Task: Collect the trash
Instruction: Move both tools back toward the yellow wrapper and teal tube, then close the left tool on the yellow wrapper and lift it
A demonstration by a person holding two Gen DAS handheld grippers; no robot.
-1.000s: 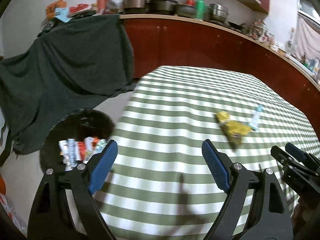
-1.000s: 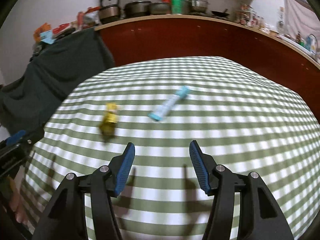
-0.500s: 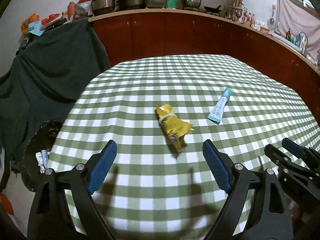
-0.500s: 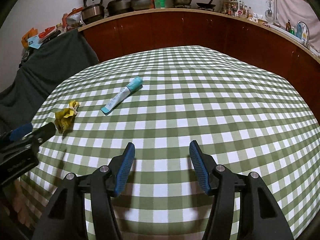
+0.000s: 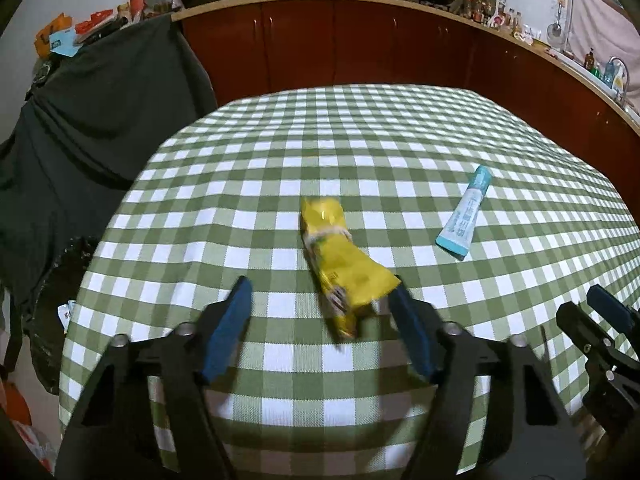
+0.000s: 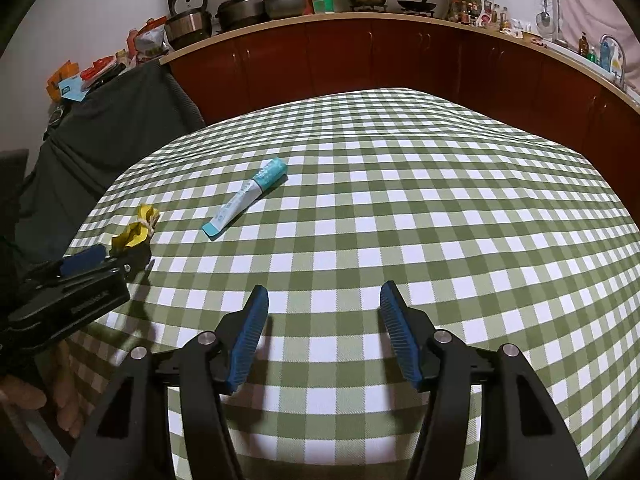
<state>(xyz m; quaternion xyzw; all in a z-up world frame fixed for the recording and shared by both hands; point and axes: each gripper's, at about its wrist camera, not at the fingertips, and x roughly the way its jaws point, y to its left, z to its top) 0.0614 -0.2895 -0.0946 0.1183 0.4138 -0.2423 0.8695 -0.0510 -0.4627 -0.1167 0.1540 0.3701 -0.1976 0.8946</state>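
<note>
On the green-and-white checked tablecloth (image 5: pixel 360 152), the crumpled yellow snack wrapper (image 5: pixel 340 256) is lying between the left gripper's (image 5: pixel 320 320) spread fingers, while the right gripper (image 6: pixel 324 320) is gaping emptily, the light-blue tube (image 6: pixel 248 196) at its eleven o'clock.

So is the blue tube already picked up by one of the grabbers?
No, the blue tube lies flat on the checked tablecloth, apart from both the open right gripper and the left gripper.

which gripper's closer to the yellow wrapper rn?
Left. The left gripper is open with its fingertips reaching the near end of the yellow wrapper. The right gripper, also open, hangs off to the wrapper's right over bare tablecloth.
</note>
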